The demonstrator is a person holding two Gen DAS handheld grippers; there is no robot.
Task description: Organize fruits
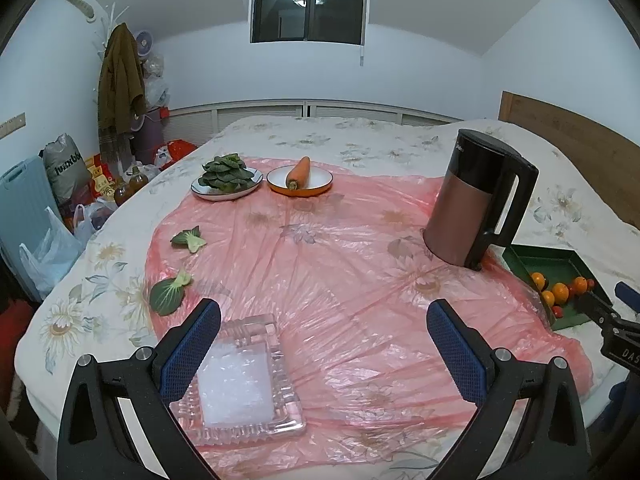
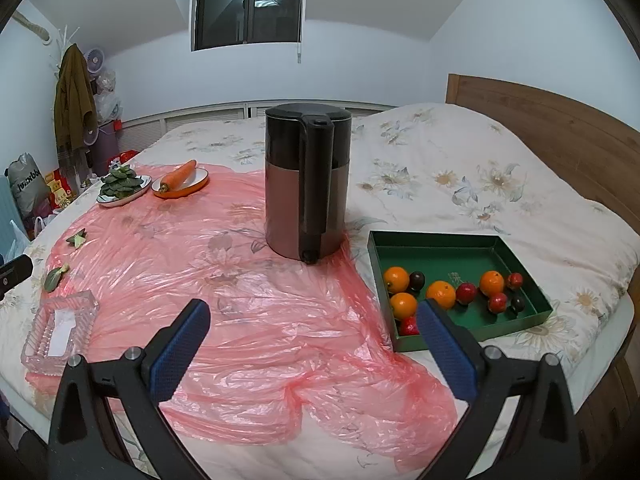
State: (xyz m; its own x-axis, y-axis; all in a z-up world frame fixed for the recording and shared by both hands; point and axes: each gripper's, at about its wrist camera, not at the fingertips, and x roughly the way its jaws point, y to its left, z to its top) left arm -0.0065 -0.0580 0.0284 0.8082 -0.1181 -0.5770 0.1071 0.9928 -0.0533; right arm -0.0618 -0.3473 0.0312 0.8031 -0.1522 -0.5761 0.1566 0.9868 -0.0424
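I hold both grippers above the near edge of the bed (image 2: 500,168), and neither has anything in it. The left gripper (image 1: 324,344) has its fingers spread wide, and its left finger hangs over the glass dish (image 1: 240,380) that sits at the near left of the pink plastic sheet (image 1: 340,248). I judge that dish to be where the fruit should go, which would explain why I keep this hand beside it.

The right gripper (image 2: 312,340) is also spread wide, with its right finger just in front of the green tray (image 2: 460,248). The fruit is all in that tray, bunched toward its near side: oranges (image 2: 441,294), small red fruits (image 2: 466,293) and a couple of dark ones (image 2: 417,280), though I can't tell what those small ones are. Bunched like that, a grab at one may nudge its neighbours.

The kettle (image 2: 307,184) stands upright between tray and dish, so I'd carry fruit around its near side. The carrot (image 1: 298,173) and the greens (image 1: 226,172) lie on their own plates at the far end, and two loose leaves (image 1: 168,295) lie left of the sheet, well apart from the fruit.
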